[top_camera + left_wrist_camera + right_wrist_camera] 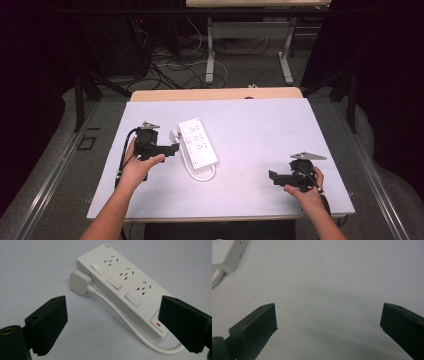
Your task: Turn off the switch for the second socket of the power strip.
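Two hand-held grippers hover over the white bench (250,125): the left hand-held gripper (174,142) gapes wide and empty just beside the power strip (198,141) left of centre; the right hand-held gripper (271,176), also wide, holds nothing.

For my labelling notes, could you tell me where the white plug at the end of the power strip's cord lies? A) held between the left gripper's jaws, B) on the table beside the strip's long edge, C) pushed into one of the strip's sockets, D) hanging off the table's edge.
B: in the left gripper view the plug lies flat on the table against the power strip, all its sockets free.
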Demonstrator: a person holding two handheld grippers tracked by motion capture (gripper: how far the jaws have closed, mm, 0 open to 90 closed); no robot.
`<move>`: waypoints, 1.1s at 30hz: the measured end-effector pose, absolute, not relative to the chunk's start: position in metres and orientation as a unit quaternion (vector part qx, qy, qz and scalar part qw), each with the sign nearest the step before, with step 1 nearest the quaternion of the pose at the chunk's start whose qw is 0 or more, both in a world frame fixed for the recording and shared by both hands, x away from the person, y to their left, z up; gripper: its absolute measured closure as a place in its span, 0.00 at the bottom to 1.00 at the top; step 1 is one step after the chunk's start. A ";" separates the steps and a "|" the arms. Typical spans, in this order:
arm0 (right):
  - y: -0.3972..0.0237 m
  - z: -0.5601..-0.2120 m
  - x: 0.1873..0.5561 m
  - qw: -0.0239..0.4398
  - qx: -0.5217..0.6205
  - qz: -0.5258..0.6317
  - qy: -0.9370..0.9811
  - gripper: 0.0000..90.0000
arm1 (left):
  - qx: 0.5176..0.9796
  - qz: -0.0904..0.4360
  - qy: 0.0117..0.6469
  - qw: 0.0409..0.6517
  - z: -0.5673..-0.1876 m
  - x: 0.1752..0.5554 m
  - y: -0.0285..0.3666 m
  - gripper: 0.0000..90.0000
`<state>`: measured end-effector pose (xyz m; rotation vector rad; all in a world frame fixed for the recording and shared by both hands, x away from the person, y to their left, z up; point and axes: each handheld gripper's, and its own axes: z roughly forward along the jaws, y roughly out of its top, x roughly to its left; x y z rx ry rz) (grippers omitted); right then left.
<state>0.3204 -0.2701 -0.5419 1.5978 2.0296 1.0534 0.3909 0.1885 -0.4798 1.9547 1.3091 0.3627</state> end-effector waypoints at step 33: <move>-0.269 -0.541 0.320 0.176 0.564 0.371 0.716 0.00 | 0.729 0.155 0.530 0.404 -0.504 0.361 0.228 0.00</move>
